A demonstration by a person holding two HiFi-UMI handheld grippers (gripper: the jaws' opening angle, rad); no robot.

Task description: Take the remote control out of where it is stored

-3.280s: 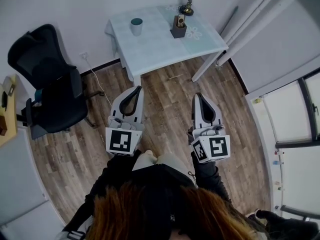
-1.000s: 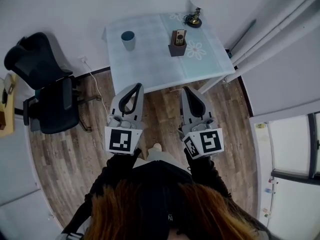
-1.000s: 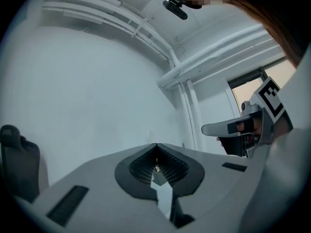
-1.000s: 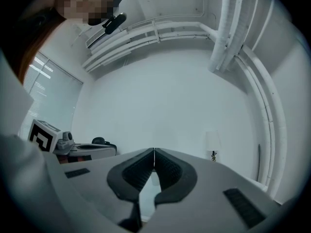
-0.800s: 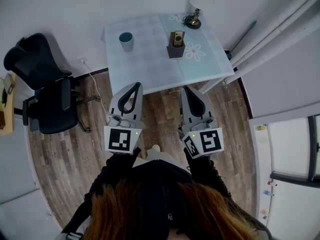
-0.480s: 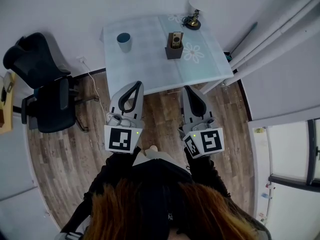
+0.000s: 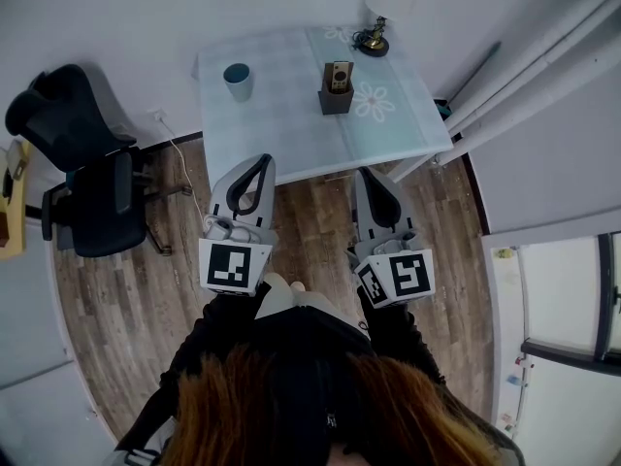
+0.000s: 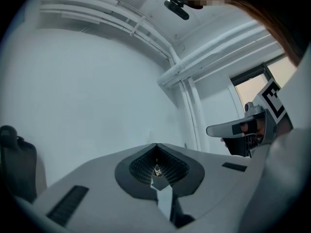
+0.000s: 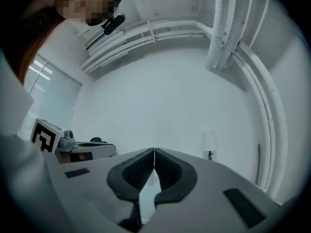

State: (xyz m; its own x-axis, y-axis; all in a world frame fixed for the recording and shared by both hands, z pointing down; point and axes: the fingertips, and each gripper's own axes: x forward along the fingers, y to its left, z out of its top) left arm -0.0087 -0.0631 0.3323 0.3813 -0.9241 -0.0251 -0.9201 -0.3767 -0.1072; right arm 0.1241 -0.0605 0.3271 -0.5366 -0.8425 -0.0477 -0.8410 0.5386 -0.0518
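Note:
A remote control [image 7: 339, 74] stands upright in a small dark holder [image 7: 333, 100] on the pale table [image 7: 286, 124], seen in the head view. Both grippers hang over the wood floor short of the table's near edge, well apart from the holder. My left gripper [image 7: 262, 159] [image 8: 156, 145] is shut with nothing in it, its tips pointing at the table edge. My right gripper [image 7: 367, 172] [image 9: 154, 150] is also shut and empty, just below the holder's side of the table. Each gripper view shows mostly white wall and ceiling.
A blue-grey cup [image 7: 237, 81] stands on the table's left part and a small lamp [image 7: 374, 35] at its far edge. A black office chair [image 7: 82, 168] sits at the left with a cable on the floor beside it. White pipes [image 7: 524, 56] run along the right wall.
The table has come nearer in the head view since the earliest frame. In the last half second my left gripper has edged forward toward the table; the right has held still.

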